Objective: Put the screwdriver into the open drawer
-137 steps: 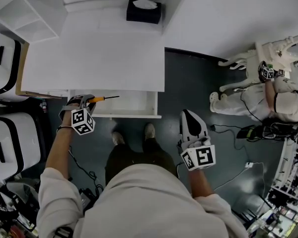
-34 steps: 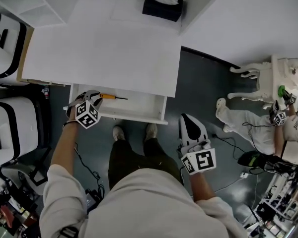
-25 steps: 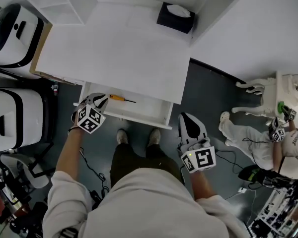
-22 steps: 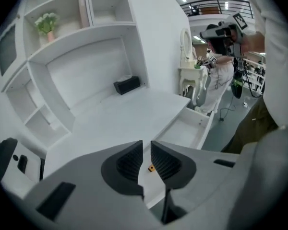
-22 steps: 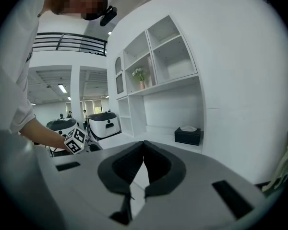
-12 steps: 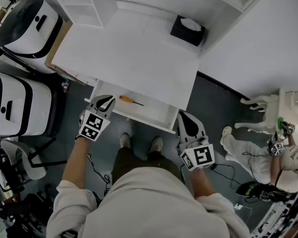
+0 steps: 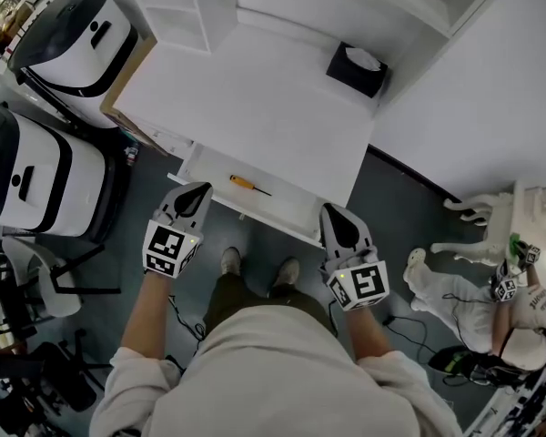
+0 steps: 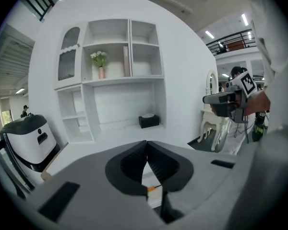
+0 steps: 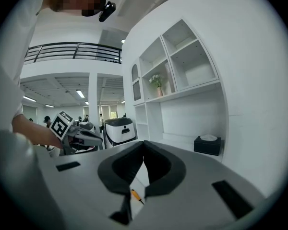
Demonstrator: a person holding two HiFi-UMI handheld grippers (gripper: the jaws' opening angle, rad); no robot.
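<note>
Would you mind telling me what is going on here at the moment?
A person stands at a white desk with a two-jaw gripper in each hand. The desk's drawer is pulled open and the orange-handled screwdriver lies inside it, with neither gripper touching it. The left gripper has just closed its jaws with nothing between them, and the right gripper is shut and empty too. Both are held near the drawer's front edge, so the screwdriver looks put away.

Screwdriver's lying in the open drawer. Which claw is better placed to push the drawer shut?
Left, narrowly. The left claw, shut and empty, hovers at the front edge of the drawer, just inside its left end; the right claw, also shut, sits at the right corner. The screwdriver lies clear inside.
</note>
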